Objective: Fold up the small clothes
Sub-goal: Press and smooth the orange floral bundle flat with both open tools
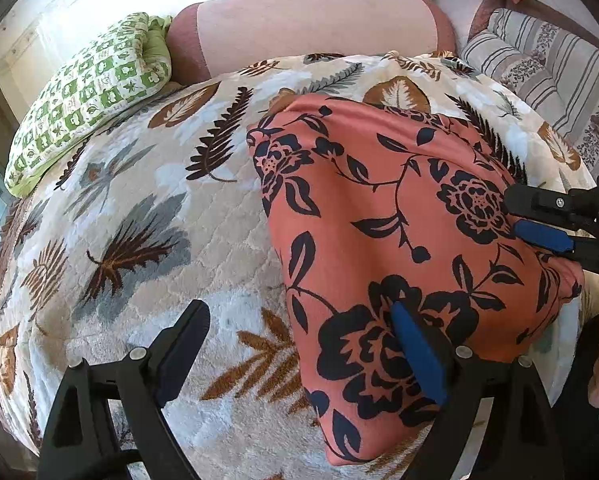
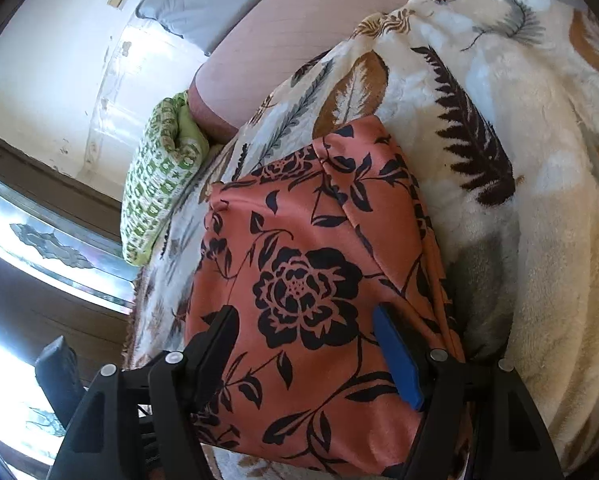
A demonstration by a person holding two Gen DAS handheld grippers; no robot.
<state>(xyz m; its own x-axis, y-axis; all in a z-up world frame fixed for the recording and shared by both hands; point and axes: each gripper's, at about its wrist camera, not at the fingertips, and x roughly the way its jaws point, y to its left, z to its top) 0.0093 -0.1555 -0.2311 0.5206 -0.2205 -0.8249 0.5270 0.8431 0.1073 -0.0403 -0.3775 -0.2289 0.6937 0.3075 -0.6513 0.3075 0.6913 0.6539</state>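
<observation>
A folded salmon-pink garment with a black flower print (image 1: 399, 216) lies on a leaf-patterned blanket (image 1: 147, 208). My left gripper (image 1: 299, 316) is open, its right finger over the garment's near left part and its left finger over the blanket. My right gripper (image 1: 519, 216) comes in from the right edge of the left wrist view, its fingers over the garment's right side. In the right wrist view the right gripper (image 2: 305, 316) is open wide and straddles the garment (image 2: 299, 240), empty.
A green-and-white checked pillow (image 1: 87, 88) lies at the far left. A pink bolster (image 1: 315, 28) runs along the back. A striped cushion (image 1: 547, 76) sits at the far right. A window (image 2: 51, 248) is at the left in the right wrist view.
</observation>
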